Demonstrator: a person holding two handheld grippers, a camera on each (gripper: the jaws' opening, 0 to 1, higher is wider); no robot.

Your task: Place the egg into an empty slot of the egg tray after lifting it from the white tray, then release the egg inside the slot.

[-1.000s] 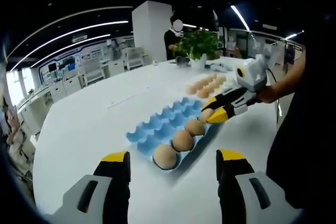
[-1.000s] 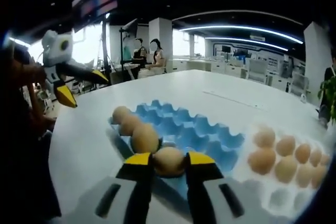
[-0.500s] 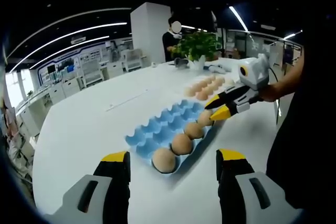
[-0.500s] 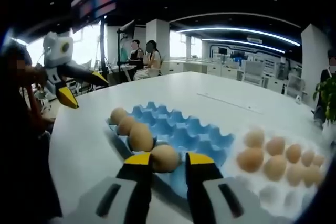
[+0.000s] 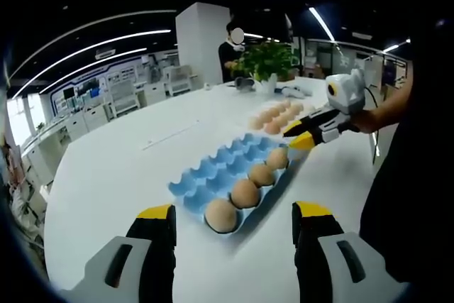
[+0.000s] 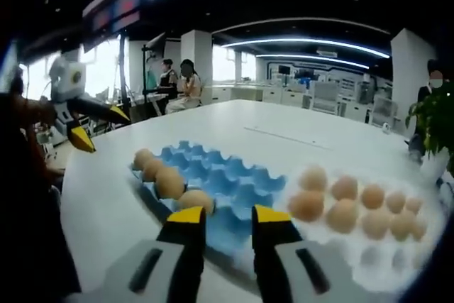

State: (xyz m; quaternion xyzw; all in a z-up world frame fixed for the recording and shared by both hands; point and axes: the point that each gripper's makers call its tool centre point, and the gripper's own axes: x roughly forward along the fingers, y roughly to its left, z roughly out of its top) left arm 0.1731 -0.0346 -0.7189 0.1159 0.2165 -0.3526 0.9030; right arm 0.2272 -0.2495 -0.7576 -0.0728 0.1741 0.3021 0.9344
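Note:
The blue egg tray [image 5: 216, 164] [image 6: 227, 175] lies on the white table with a row of eggs along its near edge. The newest egg [image 5: 277, 158] [image 6: 196, 200] sits in the end slot. My right gripper [image 6: 228, 216] [image 5: 301, 135] is open with a narrow gap. It hangs just behind that egg without touching it, and nothing is between its jaws. The white tray [image 5: 264, 127] [image 6: 369, 264] holds several eggs [image 5: 277, 115] [image 6: 344, 214]. My left gripper [image 5: 234, 212] [image 6: 96, 127] stands wide open and empty, short of the blue tray's other end.
A potted plant [image 5: 268, 58] [image 6: 436, 115] stands at the table's far end, with small items beside it. A person's hand and sleeve [image 5: 397, 104] hold the right gripper. People stand and sit in the background. Bare table [image 5: 120, 168] stretches beyond the blue tray.
My right gripper let go of the egg in the blue tray's end slot and drew back and up from it. The left gripper held still.

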